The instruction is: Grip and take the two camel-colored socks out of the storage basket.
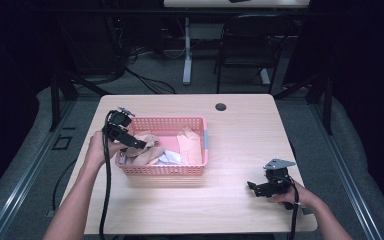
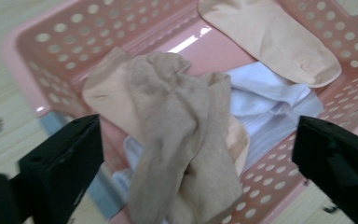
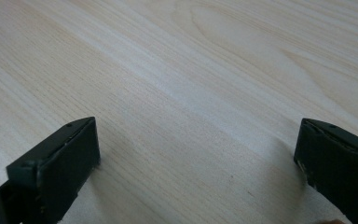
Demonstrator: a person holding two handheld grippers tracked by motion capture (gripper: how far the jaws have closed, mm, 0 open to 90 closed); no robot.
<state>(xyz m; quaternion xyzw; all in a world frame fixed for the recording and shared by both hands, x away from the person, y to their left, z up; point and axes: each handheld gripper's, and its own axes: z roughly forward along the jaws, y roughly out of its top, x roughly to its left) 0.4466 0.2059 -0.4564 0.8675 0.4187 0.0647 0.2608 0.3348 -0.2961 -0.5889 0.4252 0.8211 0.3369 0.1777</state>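
In the high view, the pink basket (image 1: 197,170) sits on the desk (image 1: 240,135), left of centre. The left gripper (image 1: 139,145) reaches over the basket's left wall, just above a crumpled beige stocking (image 1: 147,151) lying in the basket's left half. A white cloth (image 1: 169,158) lies beside the stocking toward the basket's middle, and a peach sock (image 1: 190,145) toward the basket's right wall. The right gripper (image 1: 254,188) rests low over bare desk, well apart from the basket on its right and nearer the person.

In the left gripper view, the fingers (image 2: 60,163) stand wide apart and hold nothing — the beige stocking (image 2: 177,140) lies bunched between them, draped over the white cloth (image 2: 270,98) and, low down, over the basket's rim (image 2: 23,60). The peach sock (image 2: 270,37) lies flat at the basket's far side.

In the right gripper view, the fingers (image 3: 56,172) are spread wide with nothing between them, bare wood beneath.

The step in hand looks like picking the stocking out of the basket. The next move likely calls for lowering the left fingers around the bunched fabric and closing on it alone — not on the white cloth under it.
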